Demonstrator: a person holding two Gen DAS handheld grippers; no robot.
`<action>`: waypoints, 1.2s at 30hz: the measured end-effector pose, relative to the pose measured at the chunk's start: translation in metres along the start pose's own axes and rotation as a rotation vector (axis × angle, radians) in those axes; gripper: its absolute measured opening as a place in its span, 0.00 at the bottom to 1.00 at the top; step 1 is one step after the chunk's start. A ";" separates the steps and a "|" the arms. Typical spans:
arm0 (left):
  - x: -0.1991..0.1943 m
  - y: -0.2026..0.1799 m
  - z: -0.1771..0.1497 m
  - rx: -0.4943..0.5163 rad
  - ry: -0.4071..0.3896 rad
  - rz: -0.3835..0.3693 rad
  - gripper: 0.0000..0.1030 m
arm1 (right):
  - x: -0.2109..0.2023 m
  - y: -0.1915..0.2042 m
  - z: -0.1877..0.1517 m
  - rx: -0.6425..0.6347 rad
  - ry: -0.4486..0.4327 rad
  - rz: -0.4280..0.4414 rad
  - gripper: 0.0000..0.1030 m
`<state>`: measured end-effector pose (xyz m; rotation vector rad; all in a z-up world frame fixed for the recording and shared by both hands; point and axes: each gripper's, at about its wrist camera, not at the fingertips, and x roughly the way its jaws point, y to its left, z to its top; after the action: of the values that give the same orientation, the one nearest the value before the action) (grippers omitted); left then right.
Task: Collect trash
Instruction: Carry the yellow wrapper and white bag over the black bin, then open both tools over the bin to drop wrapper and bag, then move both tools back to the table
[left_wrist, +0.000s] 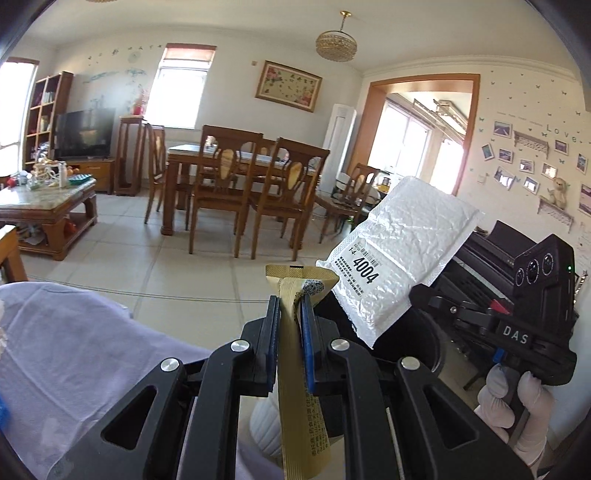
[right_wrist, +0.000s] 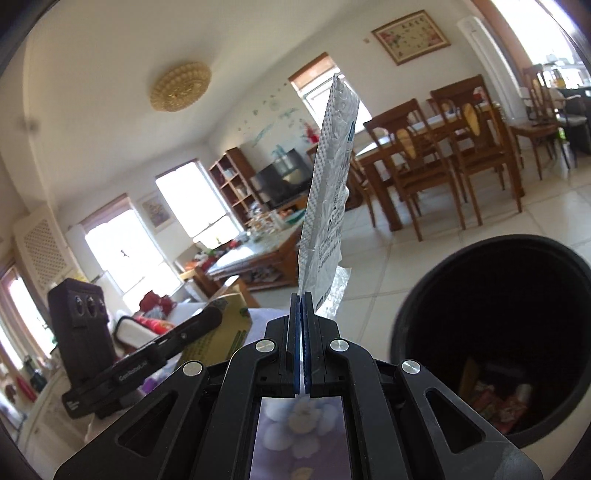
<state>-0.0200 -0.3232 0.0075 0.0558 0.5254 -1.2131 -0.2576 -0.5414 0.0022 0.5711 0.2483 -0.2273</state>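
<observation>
My left gripper (left_wrist: 290, 306) is shut on a flat gold packet (left_wrist: 297, 369) that runs down between its fingers, its torn top fanning out above the tips. To its right, a white bubble mailer (left_wrist: 399, 254) with a printed label is held up by the right gripper, which a gloved hand (left_wrist: 517, 402) carries. In the right wrist view my right gripper (right_wrist: 301, 299) is shut on that mailer (right_wrist: 328, 192), seen edge-on and standing upright. A black trash bin (right_wrist: 410, 314) with wrappers at its bottom gapes at the lower right, close beside the right gripper.
A lilac cloth (left_wrist: 81, 354) covers a surface at the lower left. A wooden dining table with chairs (left_wrist: 236, 173) stands across the tiled floor, a coffee table (left_wrist: 44, 206) at the left. A black piano (left_wrist: 491, 251) stands by the right wall.
</observation>
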 end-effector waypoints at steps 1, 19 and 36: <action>0.011 -0.008 0.000 -0.005 0.008 -0.032 0.12 | -0.007 -0.012 0.001 0.000 -0.008 -0.038 0.02; 0.164 -0.068 -0.030 -0.044 0.207 -0.135 0.14 | 0.021 -0.115 -0.030 0.049 0.108 -0.381 0.02; 0.120 -0.060 -0.028 -0.033 0.191 -0.054 0.43 | 0.016 -0.100 -0.039 0.151 0.046 -0.401 0.50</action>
<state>-0.0542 -0.4412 -0.0523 0.1310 0.7171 -1.2587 -0.2772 -0.6037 -0.0847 0.6739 0.3924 -0.6249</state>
